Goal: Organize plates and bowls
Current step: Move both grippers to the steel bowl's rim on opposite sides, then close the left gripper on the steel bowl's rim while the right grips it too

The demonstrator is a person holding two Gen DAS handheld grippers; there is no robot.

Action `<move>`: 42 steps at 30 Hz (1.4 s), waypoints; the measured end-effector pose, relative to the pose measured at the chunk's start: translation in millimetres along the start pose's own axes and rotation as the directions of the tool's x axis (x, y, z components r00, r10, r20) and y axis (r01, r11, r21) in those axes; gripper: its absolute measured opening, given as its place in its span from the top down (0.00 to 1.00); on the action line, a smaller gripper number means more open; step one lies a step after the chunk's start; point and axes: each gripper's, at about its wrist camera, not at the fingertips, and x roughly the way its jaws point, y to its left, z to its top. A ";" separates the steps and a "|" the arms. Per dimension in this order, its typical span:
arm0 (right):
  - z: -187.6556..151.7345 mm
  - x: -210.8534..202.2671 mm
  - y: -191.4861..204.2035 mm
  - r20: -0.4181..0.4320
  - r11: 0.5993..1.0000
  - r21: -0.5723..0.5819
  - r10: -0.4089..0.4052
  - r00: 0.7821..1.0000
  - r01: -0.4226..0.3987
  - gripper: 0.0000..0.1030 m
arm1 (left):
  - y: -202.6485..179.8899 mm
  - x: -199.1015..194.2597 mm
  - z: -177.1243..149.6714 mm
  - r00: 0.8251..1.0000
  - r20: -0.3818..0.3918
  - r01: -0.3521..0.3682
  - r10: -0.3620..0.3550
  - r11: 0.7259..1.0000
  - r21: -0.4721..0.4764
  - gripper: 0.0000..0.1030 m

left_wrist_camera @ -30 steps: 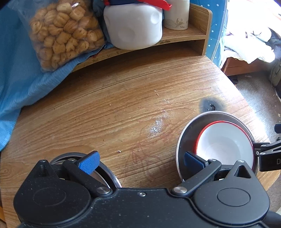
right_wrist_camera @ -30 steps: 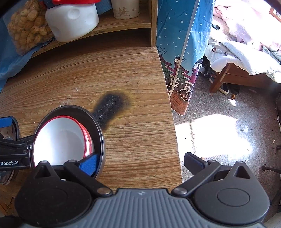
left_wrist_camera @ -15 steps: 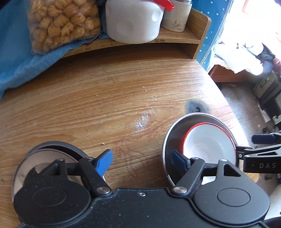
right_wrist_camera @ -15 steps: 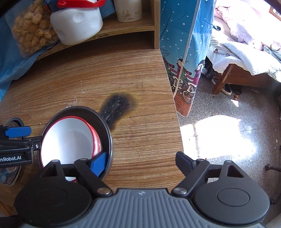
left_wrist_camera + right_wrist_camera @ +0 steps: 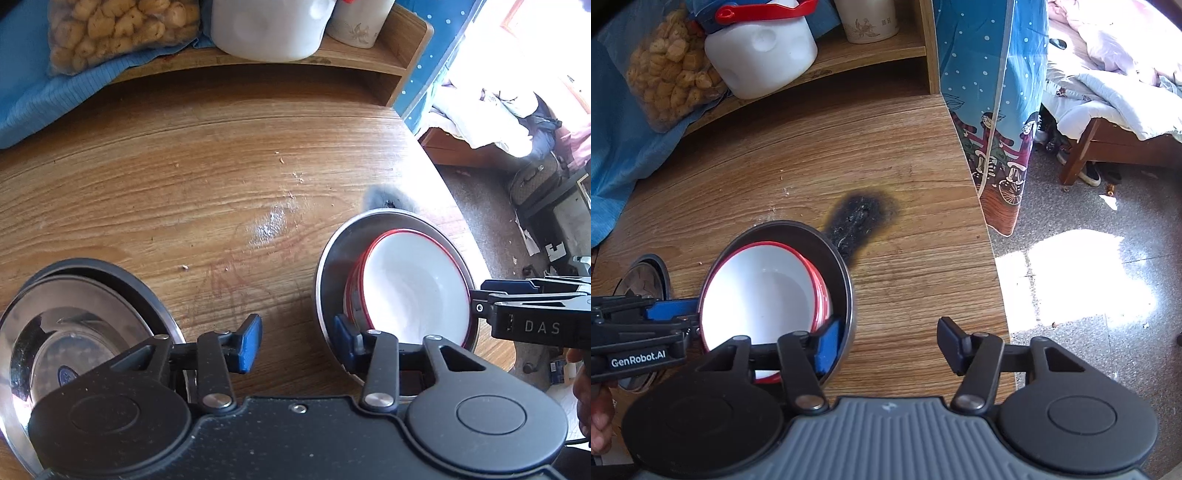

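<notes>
A steel plate (image 5: 334, 266) lies on the wooden table near its right edge, with stacked white bowls with red rims (image 5: 413, 288) in it. It shows in the right wrist view as a dark-rimmed plate (image 5: 846, 273) holding the bowls (image 5: 757, 295). My left gripper (image 5: 297, 345) is open, its right finger inside the plate's left rim beside the bowls. My right gripper (image 5: 890, 349) is open, its left finger inside the plate's right rim. A second steel plate (image 5: 74, 321) sits at the lower left, under the left gripper's body.
A low wooden shelf (image 5: 369, 55) at the back holds a white jug (image 5: 761, 51), a ceramic cup (image 5: 866, 18) and a bag of snacks (image 5: 672, 70) on blue cloth (image 5: 55, 99). A black burn mark (image 5: 860, 218) lies beyond the plate. The table edge (image 5: 982, 229) drops to the floor on the right.
Both grippers have narrowed from wide open and moved in on the plate from either side. The views have shifted forward and the second plate shows more fully.
</notes>
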 end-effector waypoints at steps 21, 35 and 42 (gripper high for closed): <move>0.8 2.3 -0.2 -0.019 0.991 -0.006 0.135 0.991 -0.136 0.84 | -3.3 0.7 2.4 0.999 0.019 0.045 -0.044 0.998 -0.035 0.89; -1.4 5.6 -2.6 -0.031 0.984 0.038 0.175 0.984 -0.173 0.89 | -6.5 -3.9 1.2 0.999 0.036 0.015 -0.013 0.999 -0.039 0.91; -1.4 3.3 2.9 -0.040 0.985 0.024 0.174 0.984 -0.173 0.89 | -2.5 -10.2 2.5 0.998 0.056 0.013 -0.009 0.998 -0.061 0.93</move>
